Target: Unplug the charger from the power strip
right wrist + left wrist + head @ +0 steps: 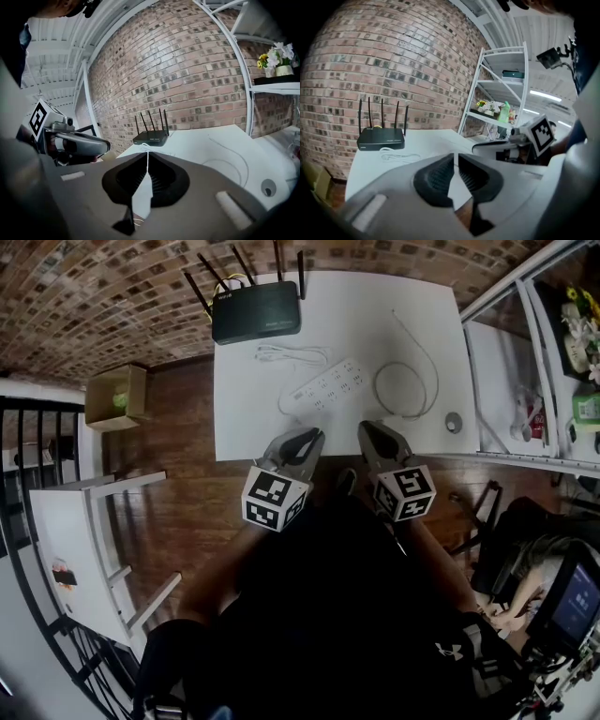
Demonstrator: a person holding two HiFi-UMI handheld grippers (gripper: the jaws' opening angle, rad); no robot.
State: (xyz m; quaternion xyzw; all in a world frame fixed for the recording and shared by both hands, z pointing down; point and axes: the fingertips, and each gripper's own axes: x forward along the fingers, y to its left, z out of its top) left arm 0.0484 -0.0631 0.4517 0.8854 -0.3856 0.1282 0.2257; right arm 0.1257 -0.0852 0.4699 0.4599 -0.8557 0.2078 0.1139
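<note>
On the white rectangular tabletop point(347, 315) lies the white multi-socket power strip point(323, 387), the thin white coiled charger cable point(405, 390) just beside it (plugged in or not, unclear). The left gripper point(309, 437) is barely ajar and the right gripper point(370, 430) is closed, both empty, so the next move is probably a reach in.

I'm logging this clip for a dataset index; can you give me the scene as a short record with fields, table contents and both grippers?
table: white, against a brick wall
router: black, antennas up, at the far edge
power strip: white, mid-table, bundled cord beside it
coiled cable: white, right of the strip
left gripper: jaws slightly apart, nothing between, near the table's front edge
right gripper: shut, empty, beside the left one
anything plugged into strip: too small to tell
</note>
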